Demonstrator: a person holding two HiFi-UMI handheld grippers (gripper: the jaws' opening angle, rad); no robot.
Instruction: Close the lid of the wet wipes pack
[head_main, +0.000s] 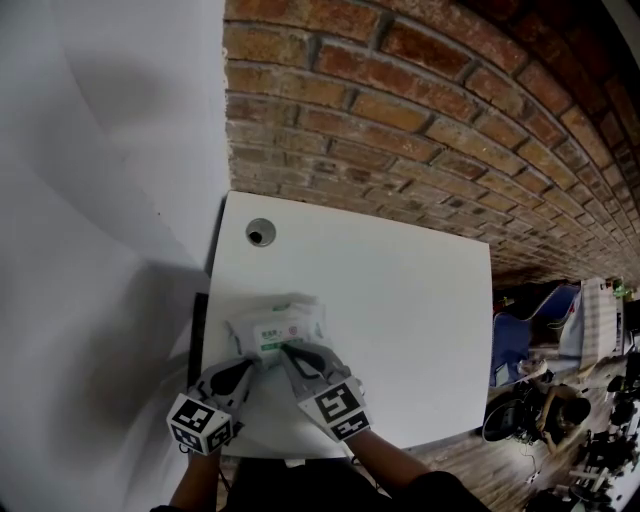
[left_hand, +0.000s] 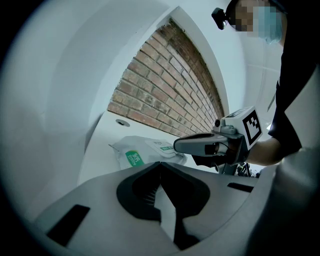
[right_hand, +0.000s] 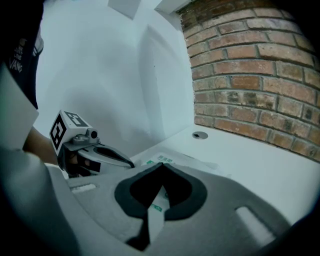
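- While its jaws sit pressed together and empty, left gripper (head_main: 250, 364) points at the pack's near edge.
- Wet wipes pack (head_main: 275, 325) lies on white table (head_main: 400, 290), near-left: likely soft, light, slippery; press the stiff lid (left_hand: 160, 146).
- Right gripper (head_main: 289, 351): jaws together, empty, tip over pack.

Both units same build, ref. each unit's marker cube.

Left gripper (head_main: 252, 362): matt grey moulded shell, two tapered grey fingers fwd of cube, black recessed pads on inner faces. Left cube (head_main: 200, 423): white, black square codes on visible faces.

Right gripper (head_main: 292, 352): identical. Right cube (head_main: 338, 410): same type of marking. Small silver fitting (left_hand: 223, 129) just fwd of the cube.

Behind cubes: operator's dark top (right_hand: 20, 55), short-sleeved, white lettering.
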